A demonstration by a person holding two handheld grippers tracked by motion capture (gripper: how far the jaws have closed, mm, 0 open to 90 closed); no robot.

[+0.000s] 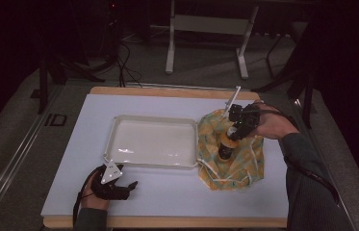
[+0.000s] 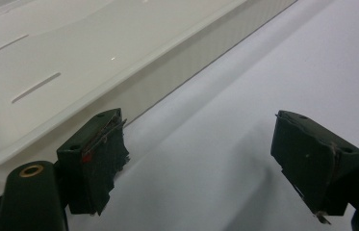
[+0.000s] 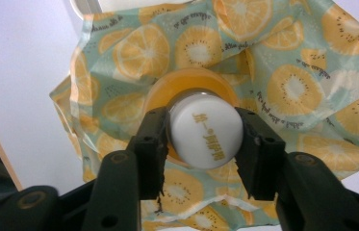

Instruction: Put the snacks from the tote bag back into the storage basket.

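Room: dark behind the surface (image 1: 167, 192); only metal frame legs and cables on the floor can be made out.
Surface: white sheet on a wooden board, its near edge partly cut off.
Tray (image 1: 152, 142): white, in the middle; in my left gripper view only one corner is seen.
Bottle (image 1: 226, 143): upright on the fruit-print cloth (image 1: 244, 163), right of the tray; its label is too dark to read.
Right gripper (image 3: 205, 139): my fingers (image 3: 150, 144) are clamped on the white cap (image 3: 206, 131), which hides the bottle body.
Left gripper (image 2: 201, 159): fingers apart, nothing between them, just beside the tray.
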